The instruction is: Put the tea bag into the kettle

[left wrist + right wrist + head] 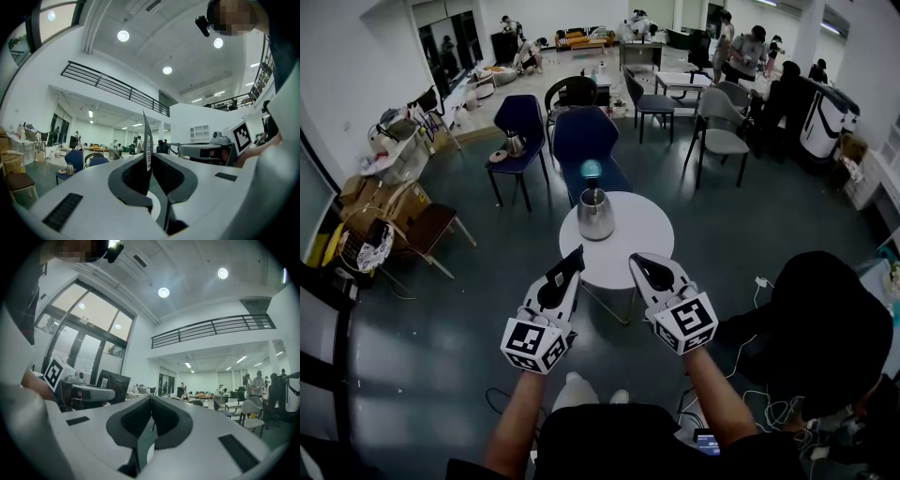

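A steel kettle (595, 214) stands on the far left part of a small round white table (642, 230). My left gripper (573, 262) hovers over the table's near edge, shut on a thin flat tea bag packet. In the left gripper view the packet (147, 140) stands edge-on between the jaws, a barcode on its side, and the left gripper (149, 157) points up into the room. My right gripper (641, 268) is beside it, also at the near edge. In the right gripper view the right gripper (151, 400) has its jaws pressed together with nothing between them.
Two blue chairs (586, 141) stand just behind the table. A person in black (825, 328) sits close on the right, with cables (759, 403) on the floor nearby. A folding chair and boxes (412, 225) are at the left.
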